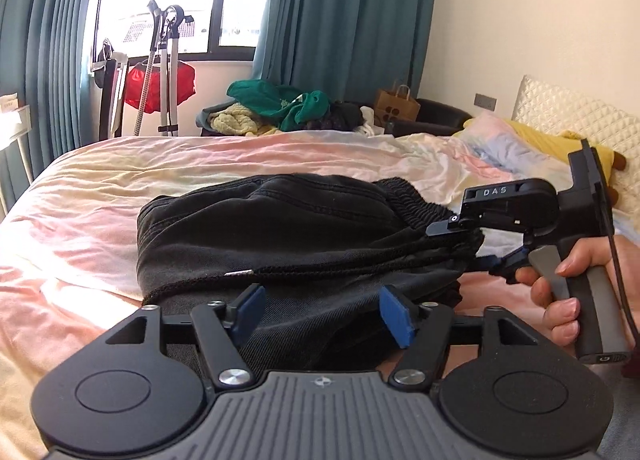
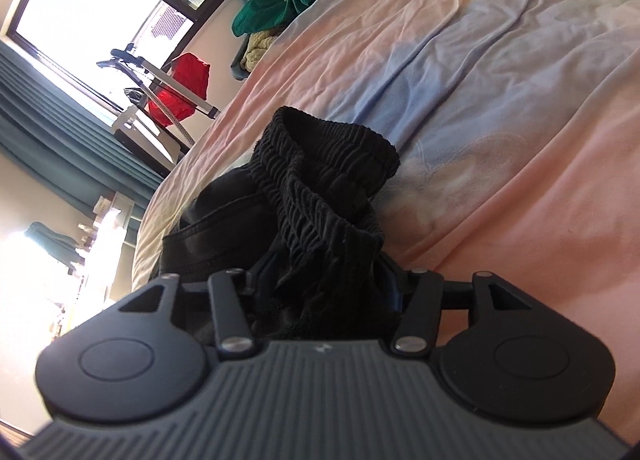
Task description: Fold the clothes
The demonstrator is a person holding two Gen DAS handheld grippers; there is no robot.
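Note:
Black pants (image 1: 280, 228), folded into a thick bundle, lie on the pastel bed sheet (image 1: 120, 188). Their gathered elastic waistband (image 2: 320, 188) faces the right gripper, and a drawstring tip (image 1: 240, 273) shows along the near edge. My left gripper (image 1: 322, 314) hovers at the bundle's near side, its blue pads (image 1: 396, 316) spread wide over the dark cloth without pressing on it. A hand (image 1: 560, 292) holds my right gripper (image 1: 460, 244) at the waistband end. In the right wrist view this gripper (image 2: 324, 280) stands open, with bunched waistband cloth lying loosely between the fingers and hiding the pads.
Beyond the bed's far edge lies a heap of clothes with a green garment (image 1: 280, 100) on top. A garment steamer stand (image 1: 168, 60), a red bag (image 1: 160, 84) and a paper bag (image 1: 396, 104) stand near the window. Pillows (image 1: 500, 140) lie at the right by the headboard.

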